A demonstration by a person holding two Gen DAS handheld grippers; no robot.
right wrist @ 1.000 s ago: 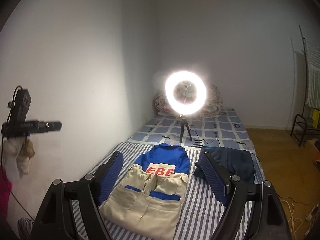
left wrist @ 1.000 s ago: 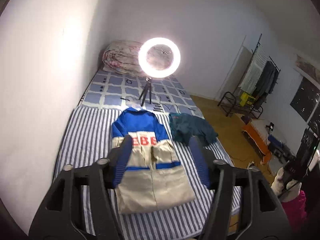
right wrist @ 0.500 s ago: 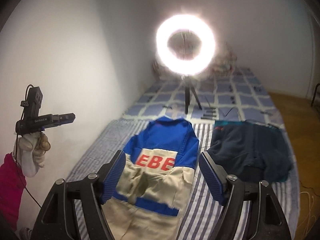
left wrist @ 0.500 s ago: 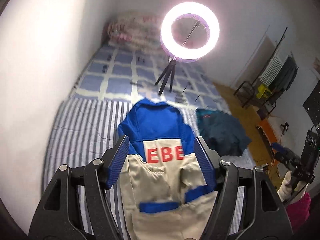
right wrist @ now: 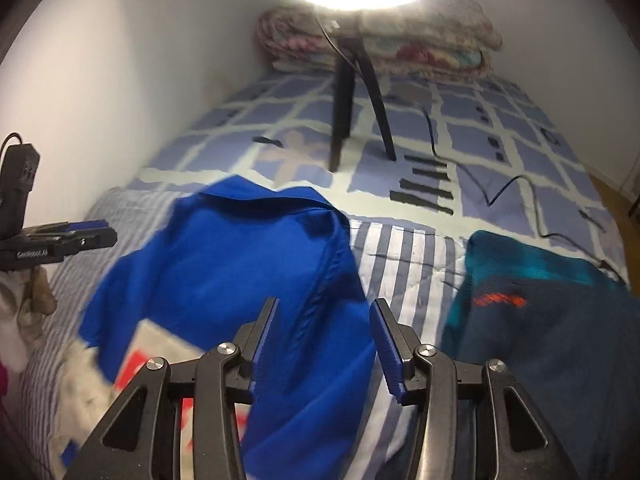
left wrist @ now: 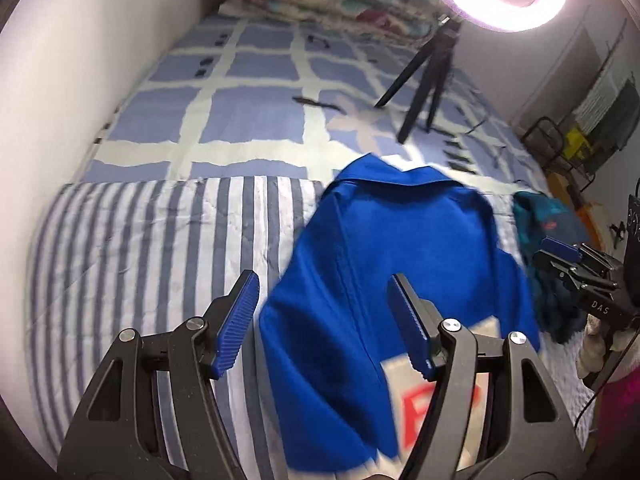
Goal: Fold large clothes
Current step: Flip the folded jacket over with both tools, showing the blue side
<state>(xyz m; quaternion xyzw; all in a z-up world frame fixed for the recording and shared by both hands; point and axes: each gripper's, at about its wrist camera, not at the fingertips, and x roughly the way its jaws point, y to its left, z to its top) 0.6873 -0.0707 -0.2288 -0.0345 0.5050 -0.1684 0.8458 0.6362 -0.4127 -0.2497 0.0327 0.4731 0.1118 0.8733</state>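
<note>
A blue and beige jacket (left wrist: pixel 384 264) with red letters lies flat on the striped bed cover (left wrist: pixel 152 248), collar toward the far end. It also shows in the right wrist view (right wrist: pixel 224 272). My left gripper (left wrist: pixel 322 302) is open, low over the jacket's left shoulder edge. My right gripper (right wrist: pixel 322 328) is open, low over the jacket's right shoulder and sleeve seam. Neither holds anything. Each gripper shows at the edge of the other's view, the right one (left wrist: pixel 576 268) and the left one (right wrist: pixel 72 236).
A dark teal garment (right wrist: pixel 552 304) lies right of the jacket. A ring light on a black tripod (right wrist: pixel 352 92) stands on the checked sheet (left wrist: pixel 256 112) behind the collar, with cables (right wrist: pixel 504 188) nearby. A folded quilt (right wrist: pixel 380 40) sits at the head; the wall runs along the left.
Both grippers have dropped and moved forward toward the jacket's shoulders, from a high view of the whole bed to close over the blue upper part. Both stay open.
</note>
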